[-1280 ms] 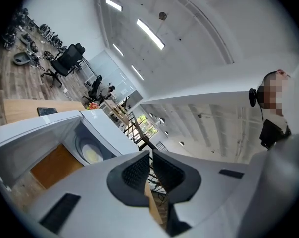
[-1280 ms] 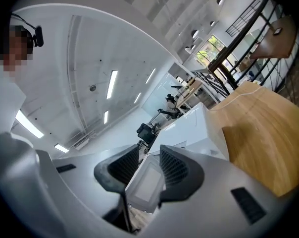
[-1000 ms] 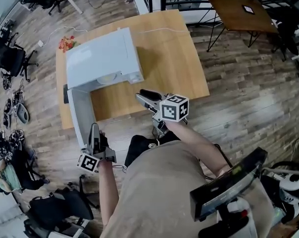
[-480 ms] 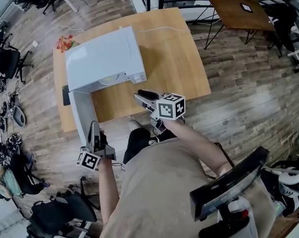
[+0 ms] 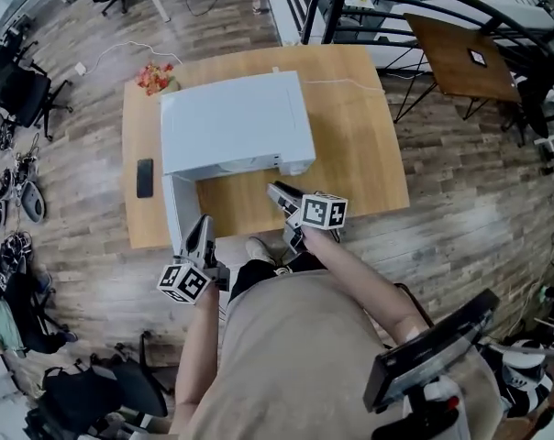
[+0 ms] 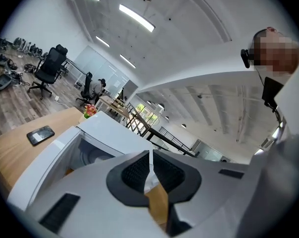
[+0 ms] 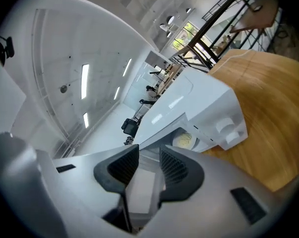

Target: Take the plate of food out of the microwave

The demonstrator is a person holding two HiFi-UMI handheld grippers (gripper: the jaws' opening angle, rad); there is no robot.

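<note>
**A:** What does your head view give?
**B:** A boxy white microwave [image 5: 236, 122] on the wooden table [image 5: 350, 149]. Its door [image 5: 178, 211] is swung open, and its top hides the cavity. Your left gripper [image 5: 204, 224] is just beside the door.

**A:** Left gripper view?
**B:** Ribbed black pads meet, holding nothing.

**A:** Right gripper view?
**B:** Your right gripper [image 7: 149, 148] is narrowly parted and empty. The round plate of food [image 7: 184, 140] sits inside.

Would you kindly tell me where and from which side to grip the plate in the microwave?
Grip the near rim of the plate, coming level through the open front of the microwave. It lies flat inside, walled on every other side. The door hangs open at left, so the right tool, jaws apart, probably has the clearer path.
</note>
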